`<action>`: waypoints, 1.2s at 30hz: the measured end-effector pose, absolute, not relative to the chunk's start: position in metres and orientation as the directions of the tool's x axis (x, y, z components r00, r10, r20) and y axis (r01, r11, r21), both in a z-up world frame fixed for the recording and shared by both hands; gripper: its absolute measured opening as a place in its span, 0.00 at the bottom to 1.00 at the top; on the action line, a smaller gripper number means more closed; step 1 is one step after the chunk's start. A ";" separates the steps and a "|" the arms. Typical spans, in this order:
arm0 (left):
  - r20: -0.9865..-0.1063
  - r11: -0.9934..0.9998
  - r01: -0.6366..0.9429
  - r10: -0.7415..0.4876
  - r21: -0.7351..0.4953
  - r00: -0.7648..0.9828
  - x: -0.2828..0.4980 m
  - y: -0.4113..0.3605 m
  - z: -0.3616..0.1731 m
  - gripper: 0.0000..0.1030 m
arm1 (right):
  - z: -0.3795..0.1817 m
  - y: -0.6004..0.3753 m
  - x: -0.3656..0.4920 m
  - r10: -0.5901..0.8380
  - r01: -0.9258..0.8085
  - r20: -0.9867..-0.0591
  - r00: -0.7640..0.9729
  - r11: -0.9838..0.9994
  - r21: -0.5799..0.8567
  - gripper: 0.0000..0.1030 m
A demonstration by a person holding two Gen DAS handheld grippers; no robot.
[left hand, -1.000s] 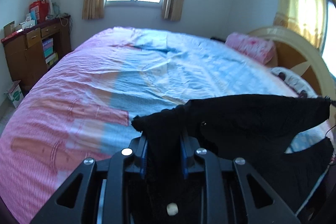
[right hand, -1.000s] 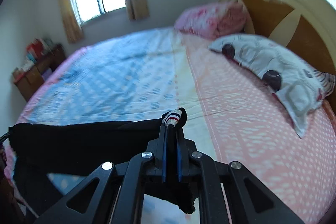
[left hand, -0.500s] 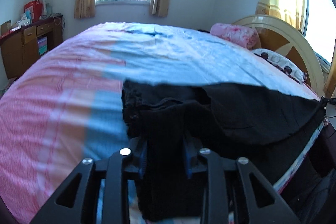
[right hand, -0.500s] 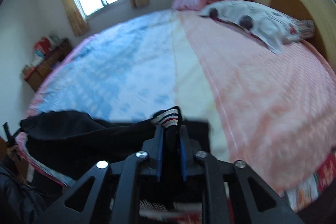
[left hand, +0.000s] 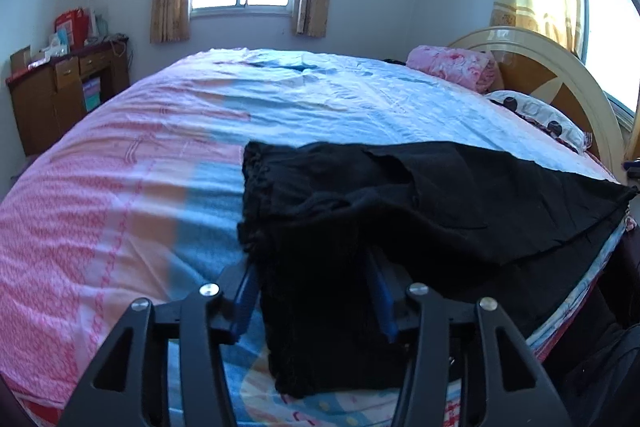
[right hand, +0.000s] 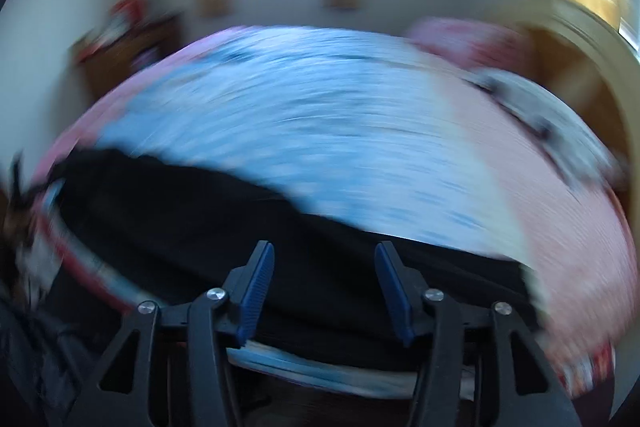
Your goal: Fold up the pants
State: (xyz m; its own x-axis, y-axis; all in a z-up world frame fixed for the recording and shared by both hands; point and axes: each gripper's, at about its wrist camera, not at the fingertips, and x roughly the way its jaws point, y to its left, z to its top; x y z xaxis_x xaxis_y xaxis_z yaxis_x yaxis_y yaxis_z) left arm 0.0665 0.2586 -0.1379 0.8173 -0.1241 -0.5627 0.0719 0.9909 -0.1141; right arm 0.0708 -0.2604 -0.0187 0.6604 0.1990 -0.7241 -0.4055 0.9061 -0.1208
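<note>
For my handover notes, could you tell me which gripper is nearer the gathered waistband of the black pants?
Left. The left gripper sits open right at the waistband; the right gripper hovers open over the opposite end.

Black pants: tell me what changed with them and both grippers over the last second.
The black pants went from hanging in the air to lying on the bed. The right gripper opened and let go of the cuff; the left gripper opened too, its fingers now spread around loose cloth. The pillows kept their place.
</note>
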 end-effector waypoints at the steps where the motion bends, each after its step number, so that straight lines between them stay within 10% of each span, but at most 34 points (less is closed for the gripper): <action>1: -0.557 0.990 0.081 -0.130 -0.111 0.820 0.068 0.258 -0.135 0.50 | -0.029 -0.236 0.073 0.207 -0.449 -0.736 0.644 0.882 -0.145 0.53; 15: -0.540 0.975 0.224 -0.191 -0.006 0.819 0.078 0.254 -0.119 0.32 | -0.149 -0.095 0.100 0.152 -0.724 -0.838 0.525 0.597 -0.345 0.51; 18: -0.545 0.973 0.230 -0.194 -0.003 0.815 0.080 0.254 -0.118 0.32 | -0.147 -0.098 0.103 0.168 -0.726 -0.856 0.490 0.622 -0.293 0.10; 21: -0.540 0.970 0.244 -0.207 -0.003 0.816 0.078 0.255 -0.114 0.31 | -0.136 -0.103 0.103 0.194 -0.712 -0.843 0.501 0.645 -0.275 0.04; 36: -0.574 0.952 0.304 -0.256 -0.012 0.778 0.020 0.262 -0.149 0.31 | -0.142 -0.118 0.059 0.229 -0.765 -0.893 0.389 0.620 -0.174 0.03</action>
